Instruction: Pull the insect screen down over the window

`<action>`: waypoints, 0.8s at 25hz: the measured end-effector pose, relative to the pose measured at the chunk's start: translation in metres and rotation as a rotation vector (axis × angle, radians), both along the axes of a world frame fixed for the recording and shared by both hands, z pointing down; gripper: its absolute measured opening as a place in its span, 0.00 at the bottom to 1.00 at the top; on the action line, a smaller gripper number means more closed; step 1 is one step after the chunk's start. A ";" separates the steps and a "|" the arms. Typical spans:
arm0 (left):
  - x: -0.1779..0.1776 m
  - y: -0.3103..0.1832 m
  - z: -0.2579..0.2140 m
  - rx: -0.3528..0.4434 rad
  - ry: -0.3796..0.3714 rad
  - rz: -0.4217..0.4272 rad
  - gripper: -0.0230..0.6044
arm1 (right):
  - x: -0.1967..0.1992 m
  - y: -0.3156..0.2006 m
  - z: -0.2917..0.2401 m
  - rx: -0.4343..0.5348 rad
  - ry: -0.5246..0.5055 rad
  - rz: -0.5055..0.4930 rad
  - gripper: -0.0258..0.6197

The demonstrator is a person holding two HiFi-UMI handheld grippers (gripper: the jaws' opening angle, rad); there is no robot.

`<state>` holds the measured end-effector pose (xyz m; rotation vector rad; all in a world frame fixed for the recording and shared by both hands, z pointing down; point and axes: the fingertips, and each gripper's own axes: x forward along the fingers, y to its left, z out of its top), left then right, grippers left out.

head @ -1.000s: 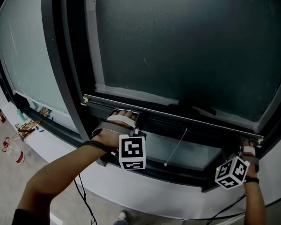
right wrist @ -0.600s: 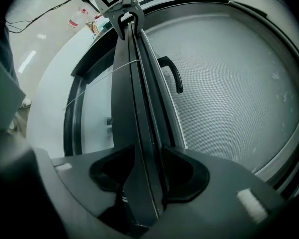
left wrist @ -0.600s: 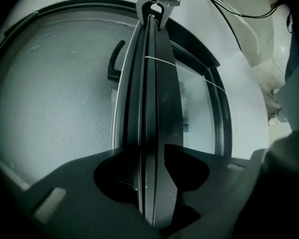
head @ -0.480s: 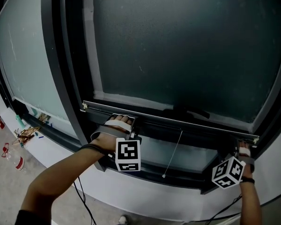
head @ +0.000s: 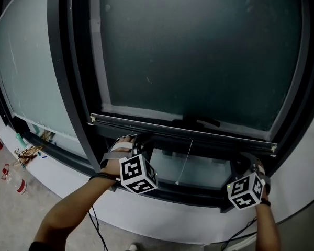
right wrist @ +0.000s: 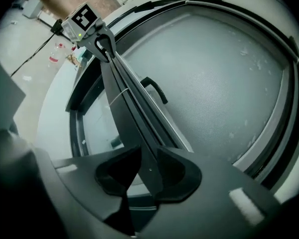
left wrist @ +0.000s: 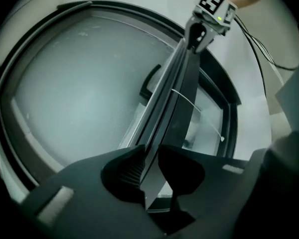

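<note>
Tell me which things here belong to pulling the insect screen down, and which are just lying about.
Job: dark mesh insect screen; its silver metal bottom bar; left claw and right claw, both just closed further onto that bar.
Lying about: clear plastic bottle; black cable.

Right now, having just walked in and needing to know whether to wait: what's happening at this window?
A person holds a claw in each hand. The left claw and right claw have just been closing on the bar at the foot of the screen, and grip it near opposite ends. The screen covers most of the window. A gap is open below the bar, where a cord hangs.
</note>
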<state>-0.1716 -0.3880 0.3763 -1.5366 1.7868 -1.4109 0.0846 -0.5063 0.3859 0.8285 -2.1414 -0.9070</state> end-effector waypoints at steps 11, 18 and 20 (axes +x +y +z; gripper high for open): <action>0.053 0.064 -0.007 0.153 0.520 0.059 0.07 | -0.042 0.112 0.000 -0.200 -0.340 -0.022 0.08; 0.088 0.129 0.006 0.165 0.762 0.148 0.07 | -0.076 0.209 -0.005 -0.332 -0.551 -0.030 0.07; 0.097 0.147 0.005 0.175 0.830 0.178 0.07 | -0.077 0.231 -0.003 -0.384 -0.607 -0.018 0.06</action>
